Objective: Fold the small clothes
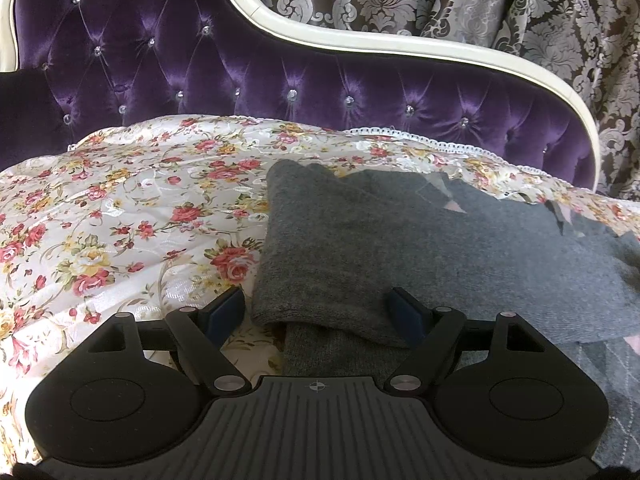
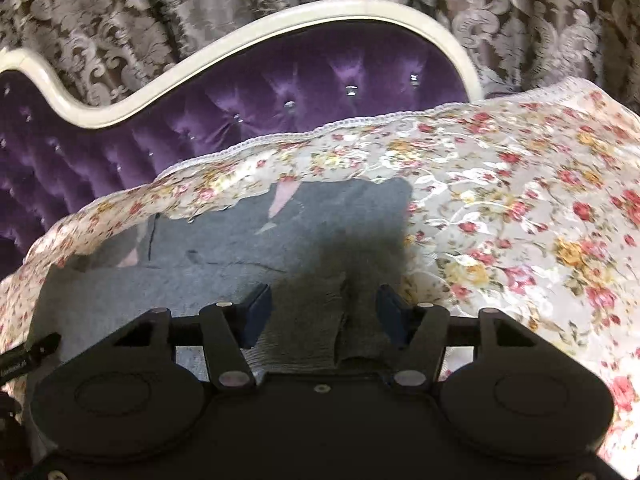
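A grey knit sweater (image 1: 460, 240) with pale pink diamond patches lies on the floral bedspread (image 1: 120, 220), one sleeve folded across its body. My left gripper (image 1: 316, 312) hovers open over the sweater's near left edge. Its left pad is over the bedspread and its right pad over the knit. In the right wrist view the same sweater (image 2: 224, 248) lies partly in shadow. My right gripper (image 2: 324, 308) stands open low over the sweater's near right part. A ribbed, creased piece of grey knit lies between its jaws, and I see no pad pressing on it.
A purple tufted headboard (image 1: 280, 80) with a cream frame (image 1: 360, 40) rises behind the bed. Patterned damask curtains (image 1: 520, 8) hang beyond it. The bedspread's lace edge (image 2: 320, 130) runs along the headboard. A black strap (image 2: 28, 354) shows at the left edge.
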`<control>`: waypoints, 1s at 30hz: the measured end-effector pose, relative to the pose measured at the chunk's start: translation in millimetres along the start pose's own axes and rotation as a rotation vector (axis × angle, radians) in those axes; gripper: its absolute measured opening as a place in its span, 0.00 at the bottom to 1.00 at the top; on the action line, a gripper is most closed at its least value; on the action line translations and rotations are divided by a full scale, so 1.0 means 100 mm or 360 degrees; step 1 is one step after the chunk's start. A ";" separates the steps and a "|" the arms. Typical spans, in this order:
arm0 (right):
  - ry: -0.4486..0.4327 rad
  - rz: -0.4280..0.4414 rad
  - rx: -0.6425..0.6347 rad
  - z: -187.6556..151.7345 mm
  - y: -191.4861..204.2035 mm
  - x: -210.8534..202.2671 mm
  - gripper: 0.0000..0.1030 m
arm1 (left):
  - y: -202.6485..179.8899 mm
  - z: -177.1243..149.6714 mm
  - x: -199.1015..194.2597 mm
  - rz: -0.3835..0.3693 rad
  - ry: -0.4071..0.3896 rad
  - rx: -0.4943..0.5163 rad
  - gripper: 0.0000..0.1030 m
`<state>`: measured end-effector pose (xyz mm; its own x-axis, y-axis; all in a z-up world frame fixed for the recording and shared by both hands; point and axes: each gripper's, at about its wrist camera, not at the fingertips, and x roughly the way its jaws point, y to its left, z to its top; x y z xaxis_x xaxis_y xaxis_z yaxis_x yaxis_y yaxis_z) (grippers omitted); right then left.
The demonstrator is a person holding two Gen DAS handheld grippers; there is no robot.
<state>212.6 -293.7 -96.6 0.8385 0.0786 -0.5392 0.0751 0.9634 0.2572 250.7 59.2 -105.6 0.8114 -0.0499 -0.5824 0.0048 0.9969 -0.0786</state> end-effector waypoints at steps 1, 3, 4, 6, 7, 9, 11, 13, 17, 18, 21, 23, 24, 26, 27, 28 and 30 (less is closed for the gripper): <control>0.0001 0.0017 -0.0035 -0.01 0.03 0.02 0.61 | 0.00 0.00 0.00 -0.0001 0.0000 -0.0001 0.76; 0.0014 0.0040 -0.0093 -0.04 0.09 0.06 0.61 | 0.00 0.00 0.00 -0.0002 -0.0001 -0.0002 0.76; 0.0028 0.0024 -0.0110 -0.05 0.11 0.08 0.61 | 0.00 0.00 0.00 -0.0001 0.0000 -0.0001 0.76; 0.0040 -0.0012 -0.0109 -0.07 0.13 0.14 0.61 | 0.00 0.00 0.00 -0.0005 0.0007 0.0001 0.77; 0.0047 -0.0005 -0.0088 -0.07 0.13 0.17 0.62 | 0.00 0.02 0.00 -0.0011 0.0017 0.0001 0.76; 0.0063 0.0033 -0.0076 -0.09 0.14 0.19 0.53 | 0.02 0.07 -0.02 -0.0034 0.0058 0.0002 0.76; 0.0064 0.0056 -0.0134 -0.09 0.22 0.19 0.26 | 0.04 0.14 -0.06 -0.0061 0.0091 -0.0021 0.75; 0.0053 0.0093 -0.0186 -0.06 0.31 0.14 0.22 | 0.07 0.21 -0.11 -0.0067 0.0063 -0.0045 0.75; -0.0075 0.0162 -0.0270 0.11 0.44 -0.07 0.21 | 0.07 0.42 -0.10 -0.0045 0.0000 -0.0041 0.76; -0.0118 0.0150 -0.0276 0.17 0.44 -0.12 0.21 | 0.07 0.47 -0.06 -0.0031 0.0008 -0.0035 0.76; -0.0132 0.0084 -0.0230 0.29 0.34 -0.09 0.21 | 0.07 0.57 0.13 0.0040 0.0050 -0.0013 0.76; -0.0055 0.0038 -0.0218 0.28 0.26 0.06 0.21 | 0.07 0.61 0.28 0.0079 0.0093 0.0007 0.76; -0.0016 0.0022 -0.0223 0.25 0.25 0.13 0.21 | 0.09 0.61 0.35 0.0091 0.0125 0.0016 0.76; 0.0045 -0.0028 -0.0227 0.15 0.21 0.26 0.22 | 0.14 0.59 0.48 0.0113 0.0200 0.0027 0.77; 0.0070 -0.0041 -0.0216 0.10 0.19 0.31 0.24 | 0.20 0.57 0.54 0.0120 0.0217 0.0015 0.80; 0.0088 -0.0040 -0.0193 0.05 0.15 0.35 0.27 | 0.26 0.56 0.55 0.0100 0.0203 -0.0013 0.80; 0.0055 -0.0032 -0.0168 -0.02 0.10 0.35 0.27 | 0.34 0.59 0.57 0.0131 0.0206 -0.0038 0.80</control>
<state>241.0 -280.7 -114.6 0.8182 0.0660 -0.5711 0.0330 0.9863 0.1613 331.8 94.3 -93.9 0.7261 0.0228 -0.6872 -0.0735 0.9963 -0.0446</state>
